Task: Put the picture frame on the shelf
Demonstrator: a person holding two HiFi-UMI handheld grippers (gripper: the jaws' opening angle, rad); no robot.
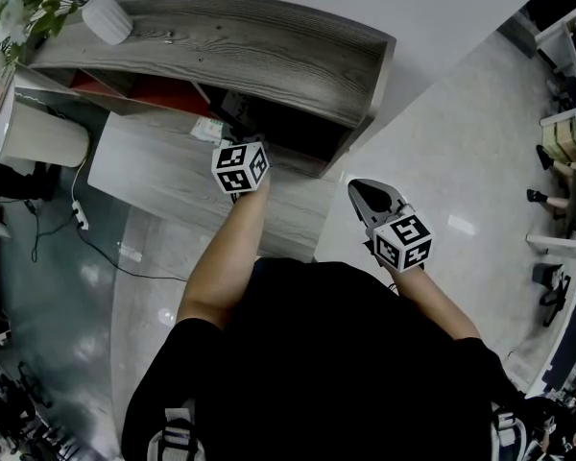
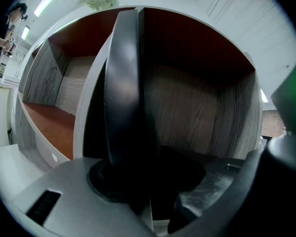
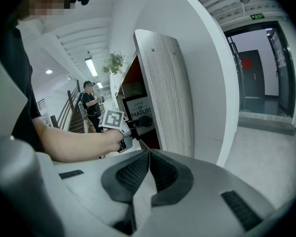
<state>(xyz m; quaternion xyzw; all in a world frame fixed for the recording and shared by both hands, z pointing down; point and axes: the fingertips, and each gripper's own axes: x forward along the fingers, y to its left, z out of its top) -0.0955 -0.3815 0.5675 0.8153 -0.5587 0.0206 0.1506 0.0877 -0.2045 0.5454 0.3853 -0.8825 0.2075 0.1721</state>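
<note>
Left hand-held gripper point(image 3: 142, 122), jaws apart, straddles picture frame point(image 3: 137, 108) in shelf point(image 1: 269, 56).

The picture frame point(image 3: 139, 111) is standing in the shelf's point(image 1: 269, 46) right compartment, taking up part of its opening; beside it, space is reaching back to the rear wall point(image 2: 187, 112). A white vase point(image 1: 107, 17) is occupying the shelf top's left end. Open floor point(image 1: 461, 161) is lying right of the shelf.
</note>
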